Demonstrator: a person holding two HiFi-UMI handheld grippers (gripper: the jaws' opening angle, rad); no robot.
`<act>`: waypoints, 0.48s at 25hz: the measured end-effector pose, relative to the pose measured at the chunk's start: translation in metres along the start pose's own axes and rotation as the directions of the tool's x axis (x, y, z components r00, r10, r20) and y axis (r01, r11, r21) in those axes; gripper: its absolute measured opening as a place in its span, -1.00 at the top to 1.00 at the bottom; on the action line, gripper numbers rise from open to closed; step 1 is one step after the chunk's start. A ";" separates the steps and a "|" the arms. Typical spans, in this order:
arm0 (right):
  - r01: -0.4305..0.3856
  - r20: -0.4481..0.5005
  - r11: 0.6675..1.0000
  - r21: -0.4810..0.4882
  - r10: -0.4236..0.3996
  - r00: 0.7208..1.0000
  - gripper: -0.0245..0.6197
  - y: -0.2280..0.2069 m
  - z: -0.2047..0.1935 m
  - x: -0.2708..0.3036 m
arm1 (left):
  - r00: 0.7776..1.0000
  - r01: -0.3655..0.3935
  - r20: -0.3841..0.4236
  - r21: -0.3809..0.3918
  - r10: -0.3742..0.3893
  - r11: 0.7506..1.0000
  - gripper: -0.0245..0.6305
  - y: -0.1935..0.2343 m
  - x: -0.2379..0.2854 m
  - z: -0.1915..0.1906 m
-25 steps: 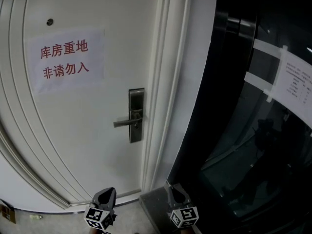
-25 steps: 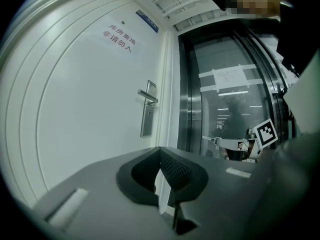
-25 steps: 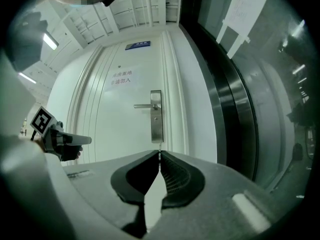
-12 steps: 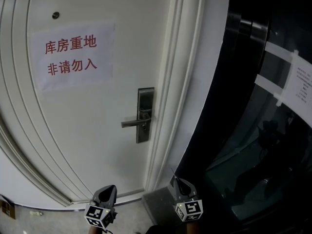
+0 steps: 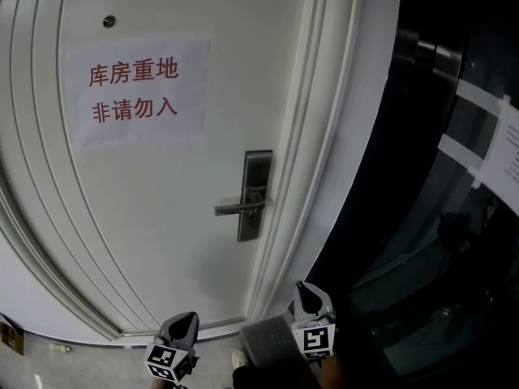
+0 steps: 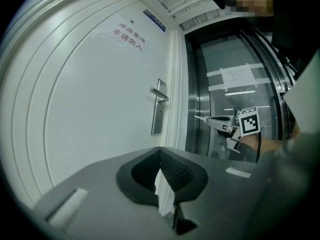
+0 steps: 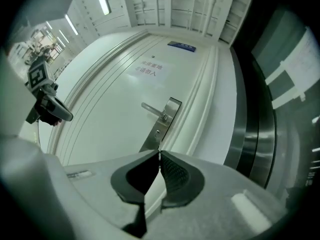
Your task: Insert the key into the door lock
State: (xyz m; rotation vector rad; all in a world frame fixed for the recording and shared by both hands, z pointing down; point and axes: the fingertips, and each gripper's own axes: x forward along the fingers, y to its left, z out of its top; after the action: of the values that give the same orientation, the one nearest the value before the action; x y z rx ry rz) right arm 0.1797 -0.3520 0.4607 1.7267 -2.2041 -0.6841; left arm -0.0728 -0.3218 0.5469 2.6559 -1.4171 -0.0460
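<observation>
A steel lock plate (image 5: 255,195) with a lever handle (image 5: 235,208) sits on the right side of a white door (image 5: 162,217). In the right gripper view the plate (image 7: 164,121) shows a small keyhole (image 7: 157,132) below the handle. My right gripper (image 5: 306,293) is low in front of the door frame, shut. The left gripper view shows it (image 6: 206,119) with a thin key blade (image 6: 196,117) sticking out of its tips. My left gripper (image 5: 185,324) is lower and to the left, shut on nothing, its tips (image 6: 160,153) meeting.
A paper sign with red characters (image 5: 134,91) hangs on the door under a peephole (image 5: 109,22). Right of the white frame stands a dark glass panel (image 5: 438,241) with taped notices (image 5: 503,148). A grey mat (image 5: 268,343) lies on the floor by the frame.
My right gripper has risen and rolled, its marker cube now facing differently. The head view has shifted, so the door lock sits further right. The left gripper has barely moved.
</observation>
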 end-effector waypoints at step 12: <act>0.014 0.060 0.925 -0.379 0.009 0.998 0.89 -0.003 0.049 0.059 | 1.000 -0.026 0.006 0.013 0.026 1.000 0.92 0.018 0.025 0.007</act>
State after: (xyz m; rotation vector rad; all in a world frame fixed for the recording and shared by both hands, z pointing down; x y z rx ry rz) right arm 0.1430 -0.3993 0.4123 1.5263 -1.9412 -1.0956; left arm -0.0744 -0.3537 0.5431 2.6493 -1.4582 -0.0420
